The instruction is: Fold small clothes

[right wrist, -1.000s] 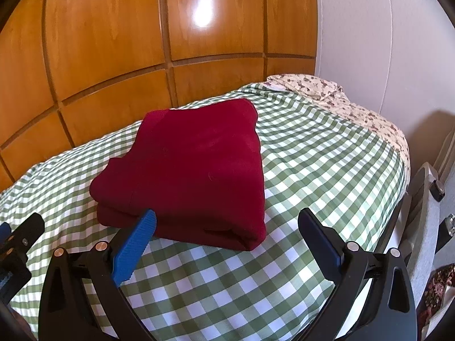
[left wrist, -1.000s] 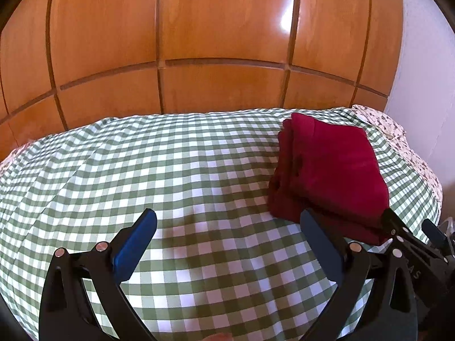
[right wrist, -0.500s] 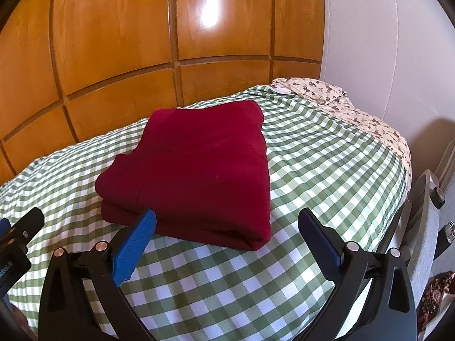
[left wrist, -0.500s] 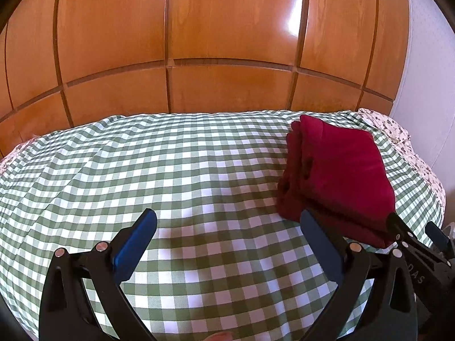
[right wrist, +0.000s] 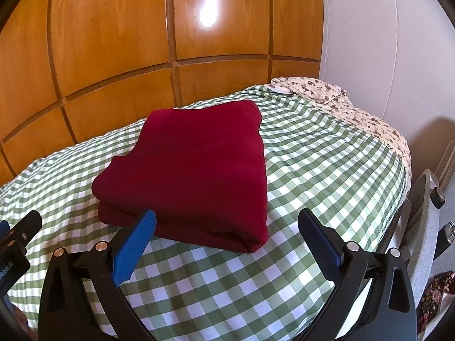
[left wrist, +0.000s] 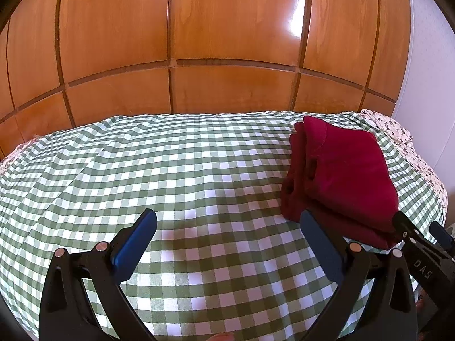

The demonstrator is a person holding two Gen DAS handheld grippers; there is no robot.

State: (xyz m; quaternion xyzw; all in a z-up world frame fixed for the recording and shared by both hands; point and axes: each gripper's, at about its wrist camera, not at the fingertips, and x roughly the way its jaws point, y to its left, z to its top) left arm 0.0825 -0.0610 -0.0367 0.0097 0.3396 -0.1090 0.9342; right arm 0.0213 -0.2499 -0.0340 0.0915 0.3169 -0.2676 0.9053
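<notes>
A dark red garment (right wrist: 196, 170) lies folded into a thick rectangular stack on the green-and-white checked bedspread (right wrist: 312, 153). In the left wrist view the same folded garment (left wrist: 344, 170) sits at the right side of the bed. My right gripper (right wrist: 227, 221) hovers open just in front of the stack's near edge, nothing between its blue pads. My left gripper (left wrist: 227, 221) is open over bare bedspread (left wrist: 170, 170), left of the garment. The tip of my right gripper (left wrist: 421, 244) shows at the lower right of the left wrist view.
A wooden panelled wall (left wrist: 199, 42) runs behind the bed. A floral sheet (right wrist: 355, 108) shows at the bed's right end, beside a white wall (right wrist: 384, 42). To the right of the bed stand a grey object (right wrist: 426, 193) and small items on the floor.
Both grippers have drawn back slightly from the bed and drifted a little; the folded garment has stayed in place. Both stay open.
</notes>
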